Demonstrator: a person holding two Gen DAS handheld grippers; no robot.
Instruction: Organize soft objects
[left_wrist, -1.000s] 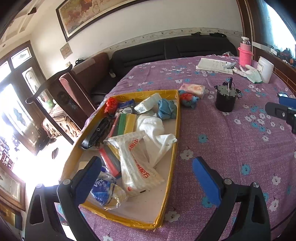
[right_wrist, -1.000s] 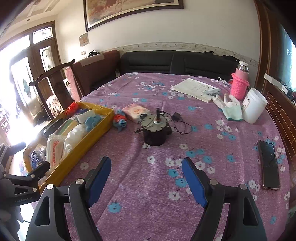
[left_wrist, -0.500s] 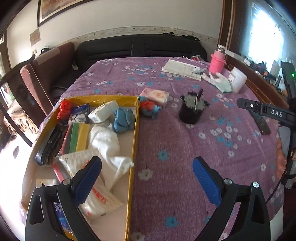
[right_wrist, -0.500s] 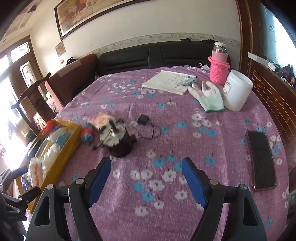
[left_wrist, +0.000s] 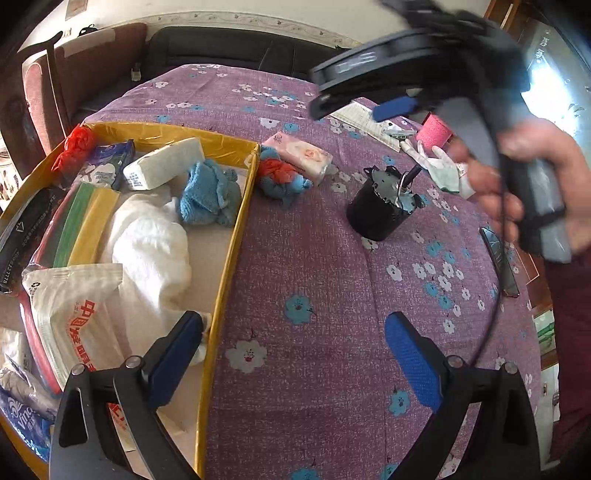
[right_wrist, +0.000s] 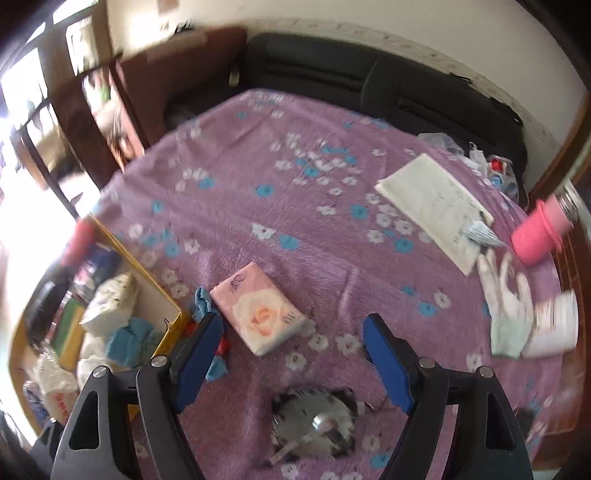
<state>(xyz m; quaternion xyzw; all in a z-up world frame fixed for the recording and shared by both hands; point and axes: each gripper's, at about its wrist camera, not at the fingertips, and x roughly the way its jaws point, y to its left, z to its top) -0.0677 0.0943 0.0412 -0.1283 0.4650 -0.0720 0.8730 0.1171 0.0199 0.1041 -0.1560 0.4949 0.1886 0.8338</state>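
Though blurry, bag (left_wrist: 79, 314) reads "中国".

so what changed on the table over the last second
The right gripper swung across the table towards the yellow cardboard tray and now hangs, open and empty, over the pink tissue pack. The left gripper tipped down, also empty. Nothing was grasped or released; every object lies where it was.
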